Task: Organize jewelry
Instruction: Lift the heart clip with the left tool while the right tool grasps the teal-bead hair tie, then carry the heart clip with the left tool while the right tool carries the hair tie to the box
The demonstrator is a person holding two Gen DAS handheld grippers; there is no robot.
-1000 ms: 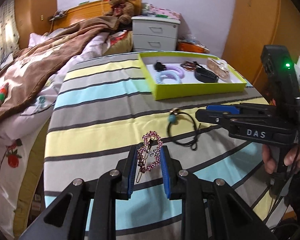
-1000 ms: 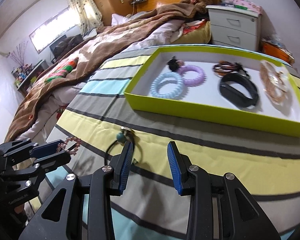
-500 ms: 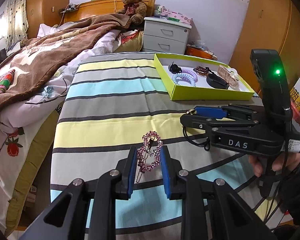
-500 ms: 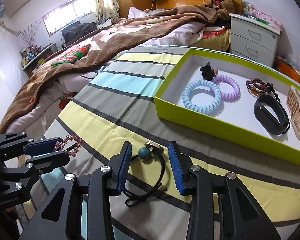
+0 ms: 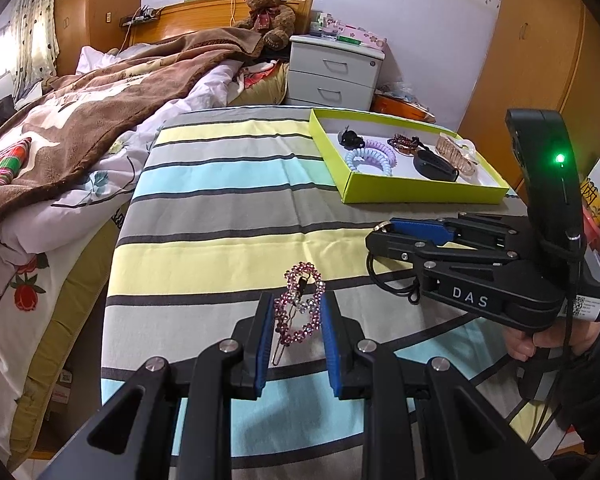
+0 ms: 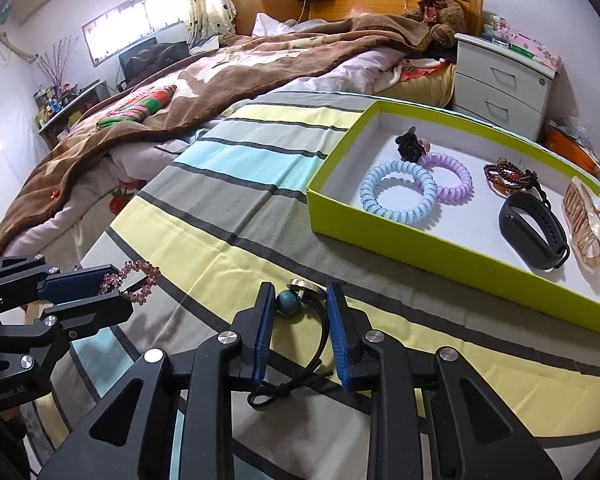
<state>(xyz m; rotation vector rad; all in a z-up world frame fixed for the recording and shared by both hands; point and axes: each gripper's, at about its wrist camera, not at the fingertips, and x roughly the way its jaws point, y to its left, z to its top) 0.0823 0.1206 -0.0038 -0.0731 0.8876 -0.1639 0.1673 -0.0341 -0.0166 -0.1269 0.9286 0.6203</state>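
A bedroom with a rumpled bed and a teddy bear lies behind a bench (image 5: 236, 200) covered in a striped cloth, with a lime-green tray (image 6: 452, 258) of jewelry toward its far right. Over the last second the right tongs (image 6: 298, 322) have drawn back and sunk until their blue pads straddle the black hair tie (image 6: 318, 334) with its teal bead, which earlier lay ahead of them. The jaws stand part open and have not closed, so the tie still rests on the cloth; a grasp looks imminent. The left tongs (image 5: 296, 332) have held as they were, closed on the pink rhinestone hair clip (image 5: 299, 304), raised above the bench. The clip's long axis runs along the fingers, its looped end pointing away from the camera toward the tray, its wire tail toward the wrist.
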